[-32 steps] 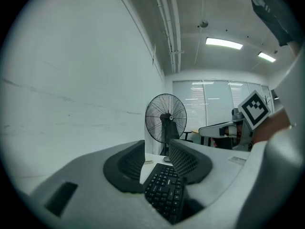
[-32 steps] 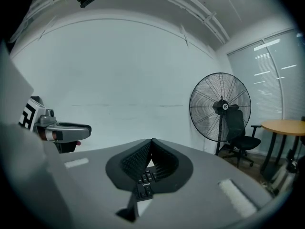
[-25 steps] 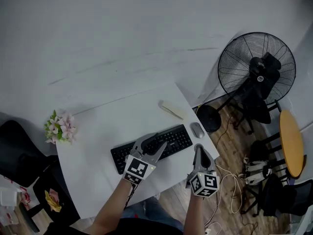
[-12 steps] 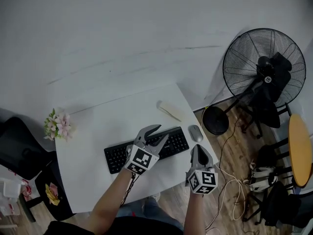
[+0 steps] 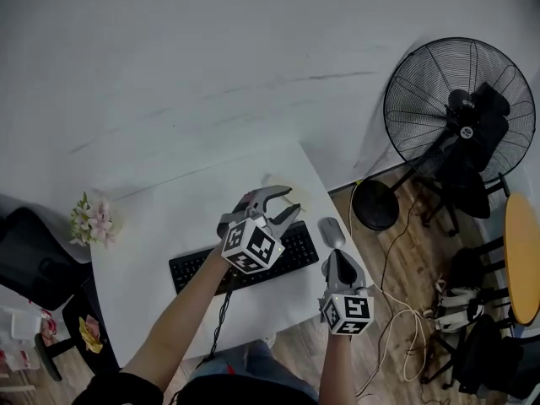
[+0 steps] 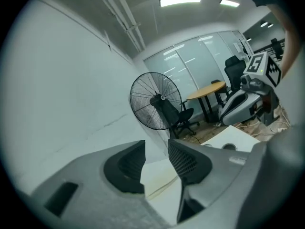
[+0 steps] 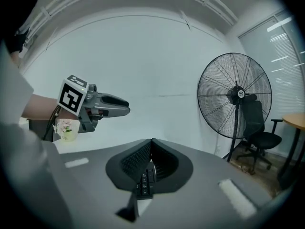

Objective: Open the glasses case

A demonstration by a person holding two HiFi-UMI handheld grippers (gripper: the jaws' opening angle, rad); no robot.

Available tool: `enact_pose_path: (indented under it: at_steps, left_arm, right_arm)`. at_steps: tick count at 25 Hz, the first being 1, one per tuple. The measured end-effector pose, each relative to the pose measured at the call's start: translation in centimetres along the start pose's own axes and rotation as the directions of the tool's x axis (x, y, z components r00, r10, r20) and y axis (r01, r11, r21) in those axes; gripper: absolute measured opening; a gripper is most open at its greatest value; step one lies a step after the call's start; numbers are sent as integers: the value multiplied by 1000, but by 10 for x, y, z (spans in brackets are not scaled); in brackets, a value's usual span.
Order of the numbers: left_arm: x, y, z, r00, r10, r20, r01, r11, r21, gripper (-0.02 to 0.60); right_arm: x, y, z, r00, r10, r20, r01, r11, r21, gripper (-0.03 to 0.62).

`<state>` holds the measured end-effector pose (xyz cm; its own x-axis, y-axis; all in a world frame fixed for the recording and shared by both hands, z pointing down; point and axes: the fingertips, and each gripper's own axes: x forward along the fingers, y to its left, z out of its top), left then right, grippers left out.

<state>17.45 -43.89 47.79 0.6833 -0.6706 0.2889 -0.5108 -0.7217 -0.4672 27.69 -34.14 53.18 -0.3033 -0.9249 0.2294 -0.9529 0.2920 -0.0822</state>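
Note:
The pale cream glasses case (image 5: 301, 197) lies shut near the white table's (image 5: 152, 226) far right corner, partly hidden by my left gripper (image 5: 284, 202). That gripper hovers over the case's near end and is open, with nothing between its fingers. In the left gripper view the case (image 6: 159, 178) shows through the gap between the jaws of the left gripper (image 6: 156, 148). My right gripper (image 5: 341, 261) is shut and empty at the table's right front edge, near the mouse. In the right gripper view its jaws (image 7: 151, 146) meet, and the left gripper (image 7: 116, 106) shows raised at the left.
A black keyboard (image 5: 198, 270) lies under my left arm, and a grey mouse (image 5: 331, 232) sits to its right. A pot of pink flowers (image 5: 91, 220) stands at the table's left corner. A large black floor fan (image 5: 460, 99) and cables (image 5: 396, 310) are on the right.
My left gripper has moved forward from over the keyboard to above the glasses case, still open. The right gripper has stayed by the table's right edge.

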Motion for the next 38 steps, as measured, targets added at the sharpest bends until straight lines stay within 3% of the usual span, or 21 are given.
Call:
enact_pose_path:
  at_steps: [3,5,11,19,23,25,31,38]
  left_arm:
    - [21,-3,-3,998,-36,-50,41,993,110,158]
    - [35,-7,-11,993,-56,-99,76,976,206,156]
    - [74,-26,-48,959,-105,-263,211,884,418,150]
    - [111,-44,-105,884,-147,-444,376,789,486,153]
    - [122,-50,-132,831,-157,-534,456,742,492,155]
    - [126,-54,-144,814,-160,-558,482,722,496,158]
    - [136,-60,-161,815,-144,-561,491,687,536,162]
    - [147,-68,-168,833,-127,-538,465,688,557,155]
  right_arm:
    - [2,-5,-5,1000,9,-11,-9,1000,5,14]
    - [3,-6,-9,1000,16,-18,-16,1000,7,14]
    - [6,-11,-18,999,33,-38,-33,999,4,14]
    - [28,-18,-22,996,60,-59,-60,998,-9,14]
    - [34,-15,-21,996,71,-62,-72,997,-9,14]
    - [36,-14,-23,995,73,-67,-74,997,-6,14]
    - [35,-18,-27,995,63,-77,-63,998,1,14]
    - [36,-22,-38,994,52,-97,-51,999,9,14]
